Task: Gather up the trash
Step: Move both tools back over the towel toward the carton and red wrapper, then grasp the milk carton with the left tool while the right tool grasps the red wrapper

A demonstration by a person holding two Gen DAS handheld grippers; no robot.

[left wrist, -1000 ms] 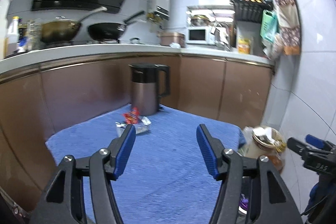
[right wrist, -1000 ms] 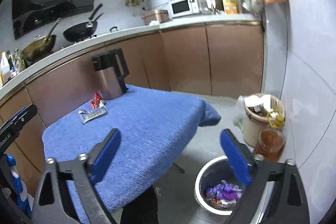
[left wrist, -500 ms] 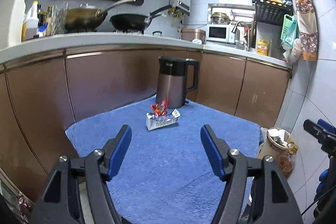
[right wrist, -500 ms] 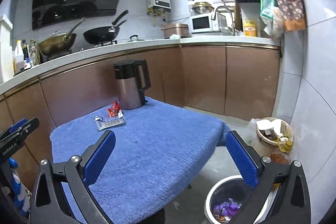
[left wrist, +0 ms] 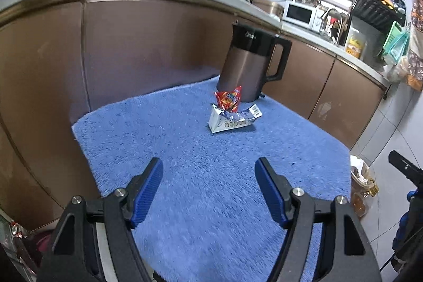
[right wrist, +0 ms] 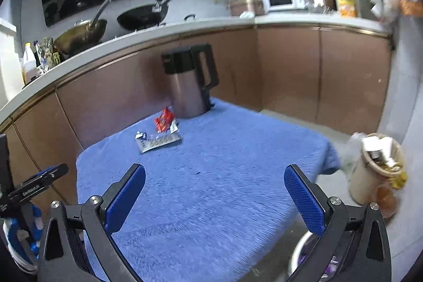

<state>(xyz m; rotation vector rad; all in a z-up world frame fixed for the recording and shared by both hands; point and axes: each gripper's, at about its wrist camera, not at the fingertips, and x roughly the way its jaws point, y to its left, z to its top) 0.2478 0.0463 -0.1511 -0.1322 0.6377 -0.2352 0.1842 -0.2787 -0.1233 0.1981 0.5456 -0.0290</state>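
A red snack wrapper (left wrist: pixel 228 100) and a flattened white carton (left wrist: pixel 230 120) lie together on the blue towel-covered table (left wrist: pixel 185 176), just in front of a brown kettle (left wrist: pixel 247 65). They also show in the right wrist view, wrapper (right wrist: pixel 164 120) and carton (right wrist: pixel 158 142). My left gripper (left wrist: pixel 208 176) is open and empty, above the table's near part, well short of the trash. My right gripper (right wrist: pixel 214 184) is open and empty over the table's near right side. The rim of a steel trash bin (right wrist: pixel 297 253) with purple wrappers peeks below the right gripper.
Brown kitchen cabinets (left wrist: pixel 132 49) close off the far and left sides of the table. A beige bucket (right wrist: pixel 375 171) full of rubbish and a jar stand on the floor to the right. Pans (right wrist: pixel 142 15) sit on the counter above.
Both grippers have moved forward and lower toward the table; the wrapper and carton look nearer. The trash bin has slid mostly out of the right view. Both stay open.
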